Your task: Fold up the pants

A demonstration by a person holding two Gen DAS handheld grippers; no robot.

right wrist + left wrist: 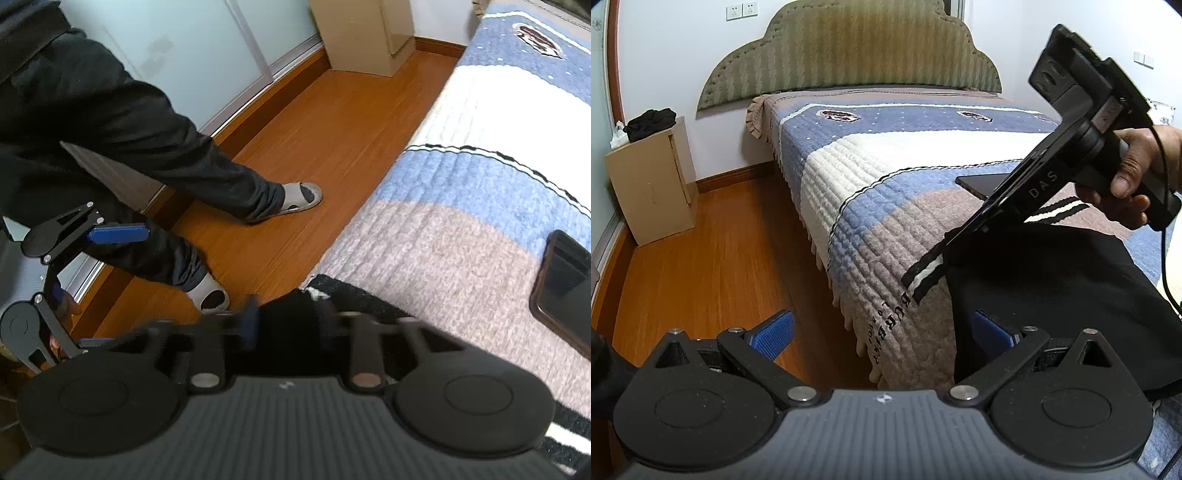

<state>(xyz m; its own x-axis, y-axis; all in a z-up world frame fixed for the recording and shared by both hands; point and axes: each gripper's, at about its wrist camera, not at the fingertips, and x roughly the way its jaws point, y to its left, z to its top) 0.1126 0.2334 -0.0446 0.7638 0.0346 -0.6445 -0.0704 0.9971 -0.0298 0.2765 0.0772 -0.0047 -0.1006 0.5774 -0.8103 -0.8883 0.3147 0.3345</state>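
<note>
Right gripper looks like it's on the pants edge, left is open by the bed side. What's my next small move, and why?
Probably bring the left gripper in onto the near edge of the black pants and close. Its blue fingers stand wide apart with nothing between them, while the right gripper appears pinched on black cloth at the bed's edge, so only one side looks held.

The pants (1052,295) run off the right edge of the left wrist view, and one blue pad (991,332) of the left gripper (882,332) is partly hidden behind them. In the right wrist view the right gripper (286,325) is blurred; the phone (565,288) is cut off.
</note>
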